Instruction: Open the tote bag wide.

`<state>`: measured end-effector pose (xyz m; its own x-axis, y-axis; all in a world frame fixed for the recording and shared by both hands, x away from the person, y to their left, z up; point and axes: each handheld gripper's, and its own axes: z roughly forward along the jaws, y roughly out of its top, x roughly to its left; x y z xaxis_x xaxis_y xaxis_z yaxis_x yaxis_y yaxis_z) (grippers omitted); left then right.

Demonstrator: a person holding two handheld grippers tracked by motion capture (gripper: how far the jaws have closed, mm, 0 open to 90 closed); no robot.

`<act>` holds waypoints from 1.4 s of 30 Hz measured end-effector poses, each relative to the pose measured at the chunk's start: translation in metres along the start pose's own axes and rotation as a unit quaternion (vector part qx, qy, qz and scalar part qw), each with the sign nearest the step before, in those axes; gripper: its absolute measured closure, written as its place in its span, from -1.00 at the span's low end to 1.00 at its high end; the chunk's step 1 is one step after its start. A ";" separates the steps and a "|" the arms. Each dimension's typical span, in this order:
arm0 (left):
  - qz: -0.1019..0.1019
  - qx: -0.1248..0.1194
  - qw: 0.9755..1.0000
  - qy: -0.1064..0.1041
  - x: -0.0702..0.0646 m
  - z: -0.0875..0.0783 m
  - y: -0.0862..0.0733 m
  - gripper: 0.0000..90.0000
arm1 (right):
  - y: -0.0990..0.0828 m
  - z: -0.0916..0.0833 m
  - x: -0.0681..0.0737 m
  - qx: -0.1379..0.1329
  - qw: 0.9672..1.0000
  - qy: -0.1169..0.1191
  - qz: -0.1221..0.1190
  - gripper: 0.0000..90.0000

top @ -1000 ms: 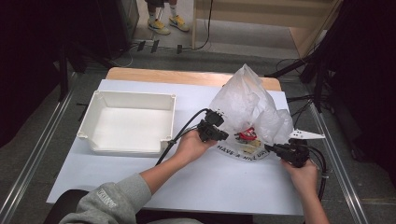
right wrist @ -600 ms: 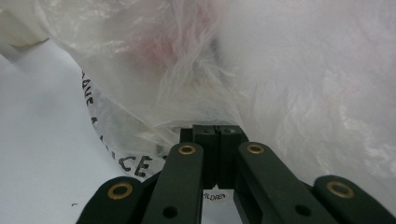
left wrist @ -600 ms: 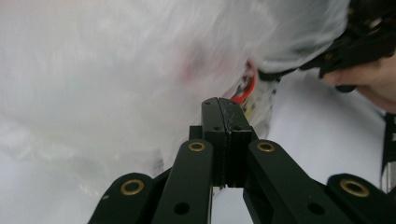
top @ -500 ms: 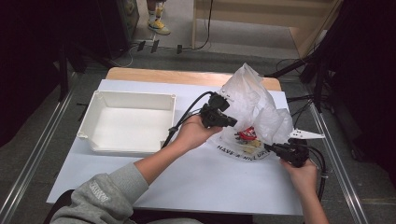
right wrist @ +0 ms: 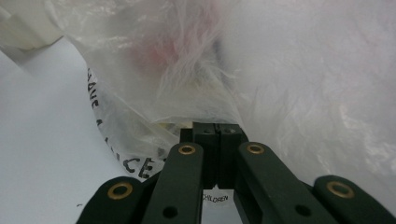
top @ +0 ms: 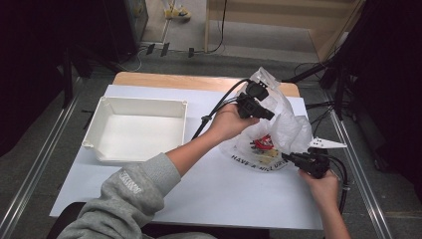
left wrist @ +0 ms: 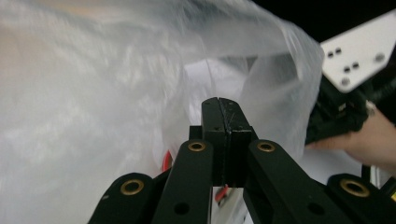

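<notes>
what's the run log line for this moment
left gripper: shut on plastic bag, raised | right gripper: shut on bag edge, low | tray: empty

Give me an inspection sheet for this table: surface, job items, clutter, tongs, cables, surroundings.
Surface: white tabletop sheet over a wooden board.
Job's things: clear crinkled plastic bag with black print, red item inside; empty white square plastic tray beside it.
Clutter: nothing seen.
Grippers: left tongs shut on the bag's upper film, raised; right tongs shut on its lower edge near the table.
Cables: black cable trails from the left tongs; more on the floor.
Surroundings: dark curtains, metal rails, someone's shoes beyond.
</notes>
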<state>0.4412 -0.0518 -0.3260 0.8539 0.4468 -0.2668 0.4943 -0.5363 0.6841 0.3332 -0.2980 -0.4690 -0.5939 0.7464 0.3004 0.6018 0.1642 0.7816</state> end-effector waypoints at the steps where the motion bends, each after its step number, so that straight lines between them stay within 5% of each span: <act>1: 0.000 0.001 1.000 -0.001 0.002 0.003 0.001 1.00 | 0.000 0.000 0.000 -0.003 1.000 0.000 -0.001 1.00; 8: -0.021 0.034 0.998 0.039 0.028 0.024 -0.019 1.00 | -0.001 -0.001 -0.002 -0.005 1.000 -0.002 0.002 1.00; 17: -0.047 0.037 0.997 0.051 0.052 0.024 -0.054 1.00 | -0.001 -0.001 -0.002 -0.004 1.000 -0.003 0.004 1.00; 30: -0.064 0.047 0.995 0.064 0.061 0.031 -0.096 1.00 | -0.005 -0.005 -0.010 0.002 1.000 -0.018 0.019 1.00; 34: -0.068 0.046 0.995 0.059 0.062 0.032 -0.102 1.00 | -0.006 -0.006 -0.013 0.006 0.999 -0.021 0.031 1.00; 42: -0.063 0.027 0.996 0.052 0.054 0.034 -0.102 1.00 | 0.001 -0.021 0.001 -0.017 1.000 -0.004 0.014 1.00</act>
<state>0.4427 0.0031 -0.4329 0.7649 0.5826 -0.2746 0.6066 -0.5082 0.6114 0.3223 -0.3106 -0.4562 -0.5728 0.7551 0.3191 0.5999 0.1208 0.7909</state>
